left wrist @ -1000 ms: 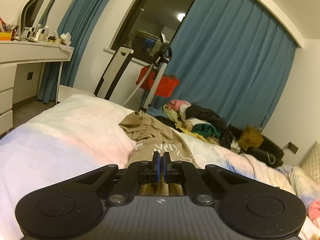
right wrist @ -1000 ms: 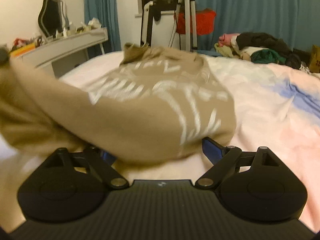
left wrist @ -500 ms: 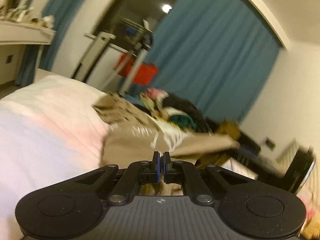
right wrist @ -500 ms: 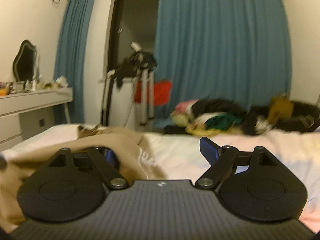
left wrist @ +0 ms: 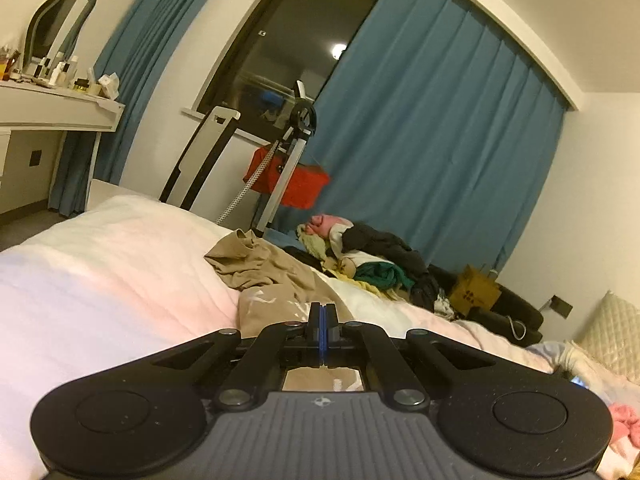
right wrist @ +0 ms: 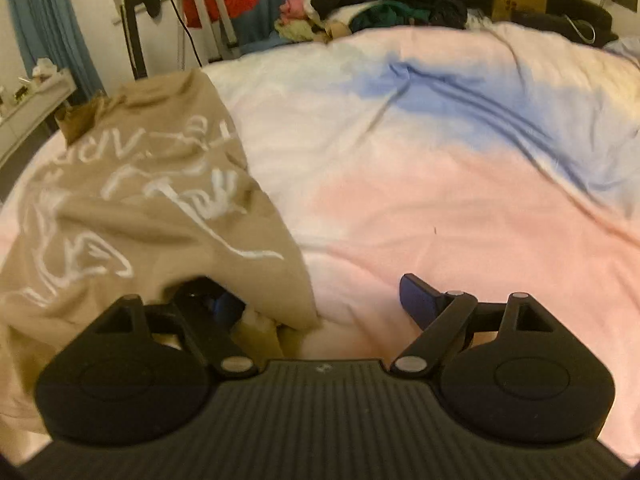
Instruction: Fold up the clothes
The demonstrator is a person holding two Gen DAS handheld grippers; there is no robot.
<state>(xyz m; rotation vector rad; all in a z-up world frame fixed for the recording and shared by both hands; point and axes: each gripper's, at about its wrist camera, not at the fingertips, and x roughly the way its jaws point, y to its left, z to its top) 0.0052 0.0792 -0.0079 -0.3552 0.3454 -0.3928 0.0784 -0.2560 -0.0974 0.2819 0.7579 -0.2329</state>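
A tan shirt [left wrist: 272, 276] with white lettering lies crumpled on the pink, white and blue bed cover [left wrist: 100, 280]. My left gripper [left wrist: 322, 312] is shut low over the shirt's near edge, and the cloth runs in under its closed fingertips and seems pinched there. In the right wrist view the same shirt [right wrist: 160, 208] spreads over the left of the bed cover [right wrist: 440, 200]. My right gripper [right wrist: 320, 300] is open wide. Shirt cloth drapes over and hides its left finger. Its right finger [right wrist: 416, 296] is bare above the cover.
A heap of mixed clothes [left wrist: 372, 256] sits at the bed's far edge. Beyond the bed are a tripod with a red bag [left wrist: 296, 184], a white dressing table [left wrist: 52, 112] on the left and a brown paper bag [left wrist: 474, 290]. A quilted pillow [left wrist: 612, 332] lies at the right.
The right gripper swung right and tipped down toward the bed; the shirt, earlier draped across both its fingers, now covers only the left one. The left gripper stayed shut.
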